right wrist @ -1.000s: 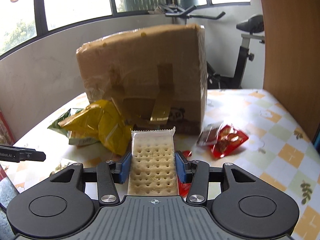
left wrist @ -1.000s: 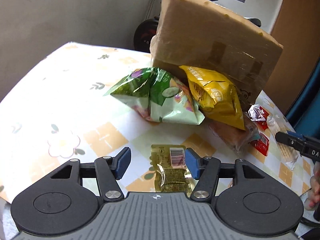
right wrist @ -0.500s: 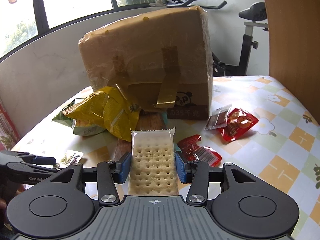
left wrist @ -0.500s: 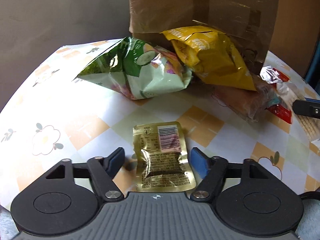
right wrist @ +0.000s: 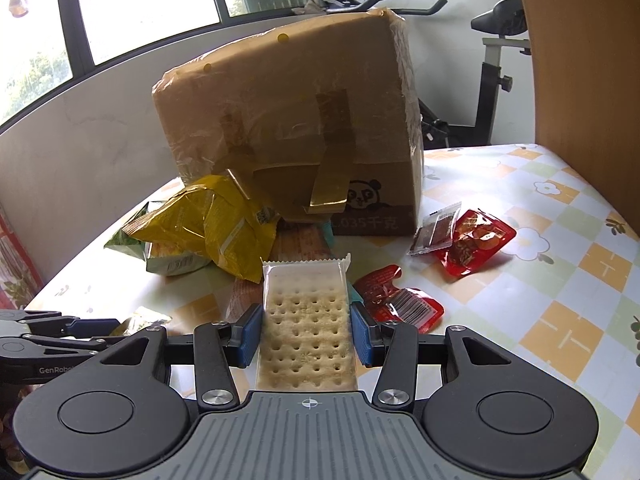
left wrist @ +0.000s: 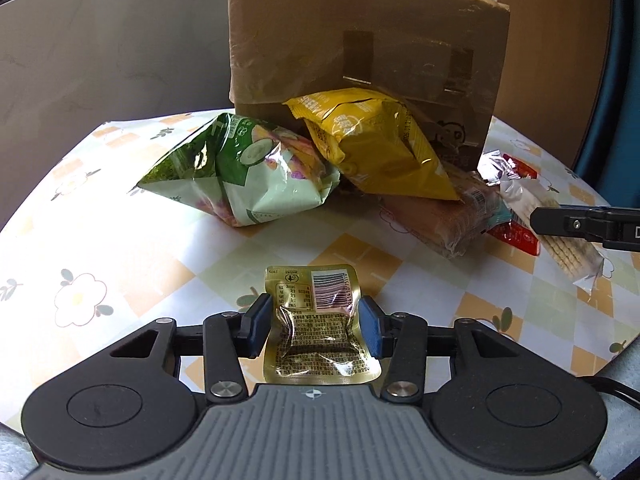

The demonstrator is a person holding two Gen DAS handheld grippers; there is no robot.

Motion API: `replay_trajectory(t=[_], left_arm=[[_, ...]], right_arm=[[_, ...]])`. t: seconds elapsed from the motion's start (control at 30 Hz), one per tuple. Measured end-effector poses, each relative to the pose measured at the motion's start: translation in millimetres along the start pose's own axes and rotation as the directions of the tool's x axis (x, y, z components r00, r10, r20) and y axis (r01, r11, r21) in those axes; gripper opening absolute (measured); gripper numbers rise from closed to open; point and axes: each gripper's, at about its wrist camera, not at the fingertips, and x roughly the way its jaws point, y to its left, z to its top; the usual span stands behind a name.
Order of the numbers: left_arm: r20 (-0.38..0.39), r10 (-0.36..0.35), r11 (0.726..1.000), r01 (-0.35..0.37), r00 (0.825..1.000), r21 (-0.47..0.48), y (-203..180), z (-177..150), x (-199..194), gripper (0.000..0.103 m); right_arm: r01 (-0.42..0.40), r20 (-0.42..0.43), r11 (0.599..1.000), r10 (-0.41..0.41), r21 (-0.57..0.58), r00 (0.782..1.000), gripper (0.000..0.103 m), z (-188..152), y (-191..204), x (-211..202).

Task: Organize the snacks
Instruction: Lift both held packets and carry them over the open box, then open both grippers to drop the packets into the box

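Left gripper (left wrist: 316, 330) is closing on the gold sachet (left wrist: 320, 336), which lies flat on the table (left wrist: 120, 248) between the blue pads, near side of the cardboard box (left wrist: 360, 40). Right gripper (right wrist: 306, 334) is clamped on the cracker pack (right wrist: 306, 320). Green bag (left wrist: 236, 168) and yellow bag (left wrist: 372, 144) lean against that box.

Glossy foil pouch (left wrist: 320, 328); taped matt cardboard box (right wrist: 288, 120); shiny plastic tablecloth (left wrist: 120, 248).
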Motion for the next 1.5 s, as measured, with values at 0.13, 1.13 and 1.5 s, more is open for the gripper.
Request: replay_trajectory(t=[0.13, 1.13, 1.5], left_arm=[[0.057, -0.007, 1.000, 0.007, 0.998, 0.010, -2.4, 6.2, -9.3, 0.049], [0.467, -0.043, 0.999, 0.030, 0.883, 0.034, 2.9, 242.0, -32.6, 0.050], [0.328, -0.009, 0.999, 0.019, 0.944, -0.027, 21.4, 283.7, 32.5, 0.051]], right_arm=[[0.005, 0.019, 1.000, -0.005, -0.009, 1.000, 0.043, 3.3, 0.8, -4.4], [-0.039, 0.375, 0.992, 0.082, -0.120, 0.924, 0.043, 225.3, 0.1, 5.0], [0.005, 0.279, 0.998, 0.012, -0.059, 0.960, 0.043, 260.5, -6.1, 98.6]])
